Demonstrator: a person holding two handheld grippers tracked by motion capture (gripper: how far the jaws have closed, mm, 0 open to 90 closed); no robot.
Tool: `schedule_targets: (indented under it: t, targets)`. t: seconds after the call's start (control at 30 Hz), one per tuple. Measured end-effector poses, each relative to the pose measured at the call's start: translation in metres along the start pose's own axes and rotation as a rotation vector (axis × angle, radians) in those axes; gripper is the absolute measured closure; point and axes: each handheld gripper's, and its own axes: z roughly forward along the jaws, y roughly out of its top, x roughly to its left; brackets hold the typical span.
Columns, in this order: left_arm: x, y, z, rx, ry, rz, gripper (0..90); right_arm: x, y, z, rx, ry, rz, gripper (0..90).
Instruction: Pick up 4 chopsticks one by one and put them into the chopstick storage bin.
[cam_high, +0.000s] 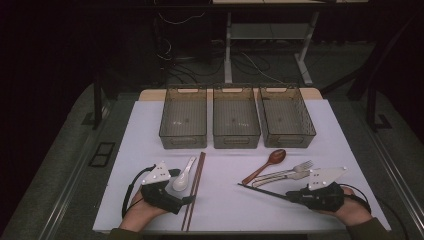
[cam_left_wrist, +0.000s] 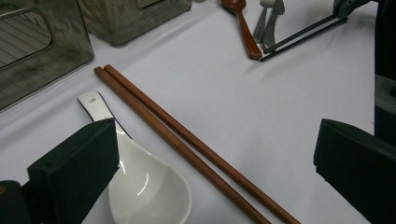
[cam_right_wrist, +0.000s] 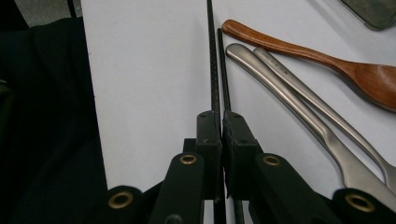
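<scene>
Your worktop carries three clear bins in a row at the far side, and all three look empty, so nothing seems sorted yet. Everything else lies loose in front of them. On your left, the brown chopsticks lie side by side with the white soup spoon just beside them. Your left gripper hovers over that pair with its fingers spread wide, holding nothing. On your right, the wooden spoon, the metal fork and a second steel handle lie close together, untouched. Your right gripper has its fingers pinched on the black chopsticks, whose tips reach out low over the worktop. I'd judge this the first piece in hand; the rest remains.
</scene>
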Motion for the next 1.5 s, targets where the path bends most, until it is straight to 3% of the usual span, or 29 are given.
schedule_targets:
  t: [0.57, 1.07, 1.5]
  targets:
    - [-0.002, -0.001, -0.001, 0.002, -0.001, 0.016, 0.0, -0.012, 0.022, 0.005, -0.051, 0.01, 0.008, 85.3]
    - [-0.003, 0.001, 0.0, -0.004, -0.003, 0.018, 0.0, -0.023, 0.042, 0.006, -0.119, -0.024, 0.034, 85.3]
    - [-0.004, 0.001, 0.0, -0.015, -0.006, 0.011, 0.0, -0.031, 0.061, 0.014, -0.128, -0.054, 0.066, 85.3]
